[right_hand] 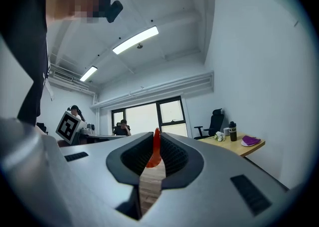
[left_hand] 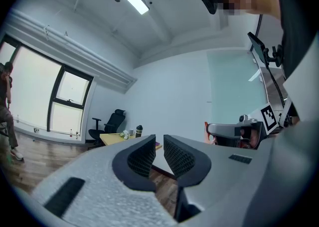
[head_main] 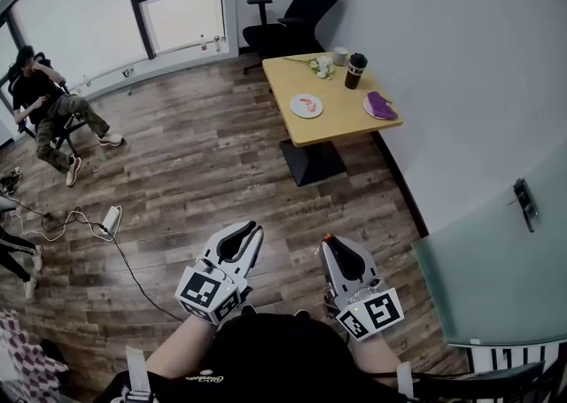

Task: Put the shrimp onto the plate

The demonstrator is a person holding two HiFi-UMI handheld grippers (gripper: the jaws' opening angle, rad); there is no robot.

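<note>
Shrimp (right_hand: 155, 152), a thin orange-red piece, is pinched upright between the jaws of the right hand-held gripper (right_hand: 155, 143), its tip poking just above them. In the head view the same orange tip shows at the end of that hand-held gripper (head_main: 330, 242), which is held low, close to the person's body, over the wooden floor (head_main: 204, 171). The left hand-held gripper (head_main: 249, 231) is beside it at about the same height. In the left gripper view its jaws are slightly spread, and only floor and the distant table show through the narrow gap.

The table (head_main: 341, 122) stands well apart from both hand-held grippers, against the far wall. On it lies a white plate (head_main: 306, 106) with something orange-pink on it. Near it are a purple item (head_main: 381, 105), a dark cup (head_main: 355, 71) and a small bunch of flowers (head_main: 320, 65). A black office chair (head_main: 297, 20) stands behind the table. A person (head_main: 49, 109) sits by the windows at the left.
</note>
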